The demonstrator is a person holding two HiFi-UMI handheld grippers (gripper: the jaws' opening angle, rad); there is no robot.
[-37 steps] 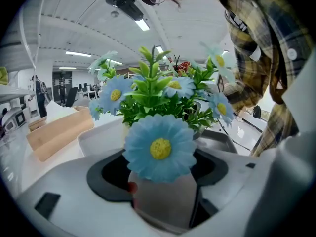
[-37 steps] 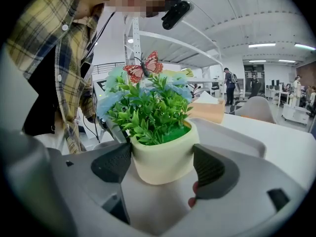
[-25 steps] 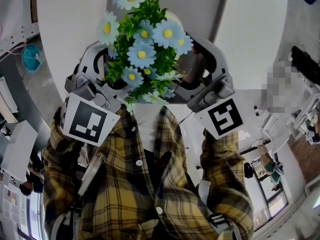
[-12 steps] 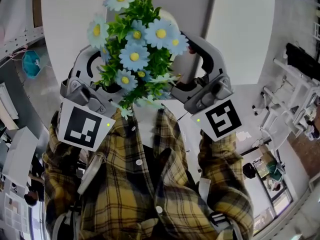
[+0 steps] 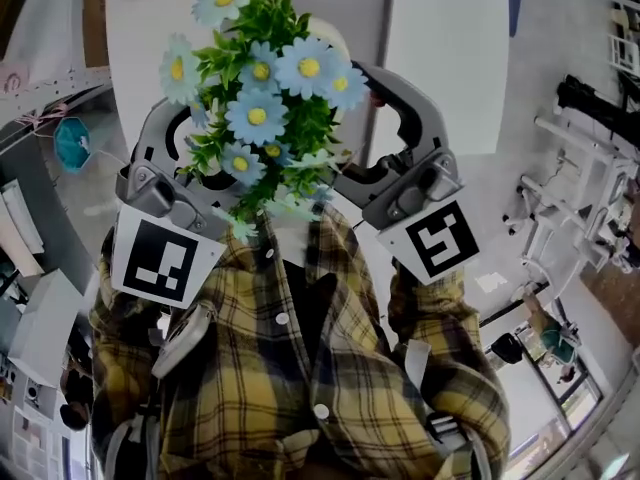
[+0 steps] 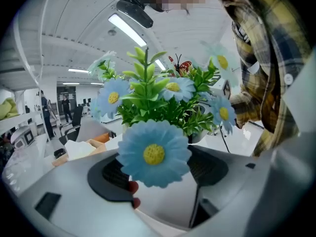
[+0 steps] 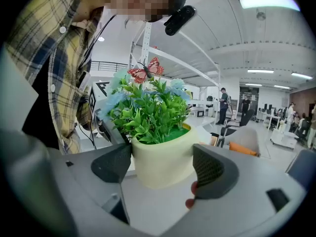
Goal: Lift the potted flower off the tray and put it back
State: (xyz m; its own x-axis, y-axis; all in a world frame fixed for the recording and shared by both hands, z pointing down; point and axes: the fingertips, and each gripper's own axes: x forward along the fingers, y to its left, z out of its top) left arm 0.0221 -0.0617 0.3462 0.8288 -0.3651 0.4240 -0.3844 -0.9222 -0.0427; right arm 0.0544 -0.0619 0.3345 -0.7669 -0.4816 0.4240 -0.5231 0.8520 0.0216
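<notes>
The potted flower (image 5: 260, 98), blue daisies over green leaves in a cream pot (image 7: 163, 157), hangs in the air close to my chest, well above the grey tray (image 5: 375, 8) on the white table. My left gripper (image 5: 190, 153) and right gripper (image 5: 395, 133) clasp the pot from opposite sides. In the left gripper view a big daisy (image 6: 154, 153) covers part of the pot (image 6: 168, 201), which sits between the dark pads of the left gripper (image 6: 158, 181). In the right gripper view both pads of the right gripper (image 7: 162, 167) press the pot's sides. A red butterfly ornament (image 7: 146, 72) tops the leaves.
The white table (image 5: 450, 68) runs behind the tray. My plaid shirt (image 5: 300, 368) fills the lower head view. A teal object (image 5: 68, 138) lies at the left, and metal racks (image 5: 590, 168) stand on the right.
The flower and both grippers have drifted slightly left in the head view and the tray now shows higher up. Both grippers keep their hold on the pot.
</notes>
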